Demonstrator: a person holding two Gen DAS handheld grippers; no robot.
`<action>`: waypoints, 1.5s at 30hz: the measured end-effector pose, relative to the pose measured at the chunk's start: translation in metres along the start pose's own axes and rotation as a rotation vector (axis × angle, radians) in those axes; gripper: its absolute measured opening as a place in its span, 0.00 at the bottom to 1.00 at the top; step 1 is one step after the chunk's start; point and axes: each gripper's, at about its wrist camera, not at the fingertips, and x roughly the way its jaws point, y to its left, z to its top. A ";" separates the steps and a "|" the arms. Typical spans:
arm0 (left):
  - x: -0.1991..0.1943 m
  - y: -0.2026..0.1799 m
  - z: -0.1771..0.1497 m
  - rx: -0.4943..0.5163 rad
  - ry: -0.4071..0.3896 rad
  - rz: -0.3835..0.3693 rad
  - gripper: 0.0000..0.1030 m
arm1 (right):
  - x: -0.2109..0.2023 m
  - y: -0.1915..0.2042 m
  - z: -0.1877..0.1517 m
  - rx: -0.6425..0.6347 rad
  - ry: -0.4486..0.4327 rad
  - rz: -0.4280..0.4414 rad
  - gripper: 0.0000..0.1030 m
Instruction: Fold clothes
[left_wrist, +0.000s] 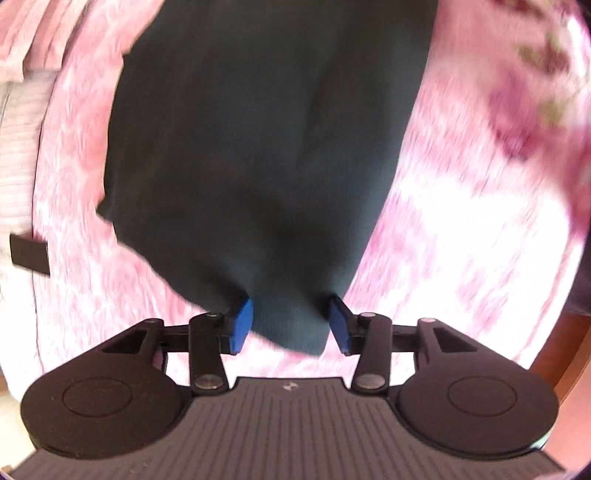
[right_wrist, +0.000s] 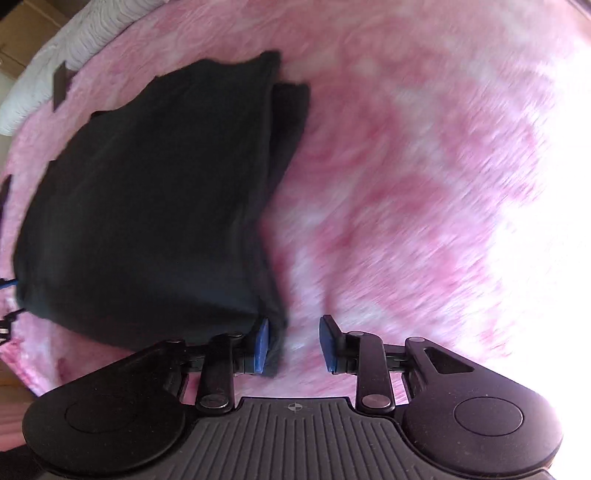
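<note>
A dark folded garment (left_wrist: 255, 147) lies on a fluffy pink blanket (left_wrist: 461, 229). In the left wrist view its near corner sits between the blue pads of my left gripper (left_wrist: 291, 325), whose jaws stand wide apart with the cloth loose between them. In the right wrist view the same garment (right_wrist: 155, 199) lies to the left, folded in layers. My right gripper (right_wrist: 293, 345) is open; the garment's near corner drapes over the inside of its left pad (right_wrist: 261, 345), and pink blanket (right_wrist: 406, 184) shows in the gap.
A white ribbed cover (left_wrist: 14, 155) and a small black tab (left_wrist: 29, 253) lie at the blanket's left edge. A dark floral patch (left_wrist: 532, 92) is at the upper right. Wood shows at the lower right (left_wrist: 569, 354). The views are motion-blurred.
</note>
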 end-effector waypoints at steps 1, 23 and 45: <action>0.003 0.003 -0.006 -0.026 -0.006 -0.010 0.40 | -0.005 0.002 0.002 -0.005 -0.011 -0.026 0.29; -0.007 0.106 -0.178 0.109 -0.474 -0.002 0.45 | 0.027 0.425 -0.093 -0.384 -0.098 -0.069 0.58; 0.072 0.141 -0.117 0.719 -0.793 0.253 0.73 | 0.162 0.526 -0.126 -0.931 -0.201 -0.408 0.58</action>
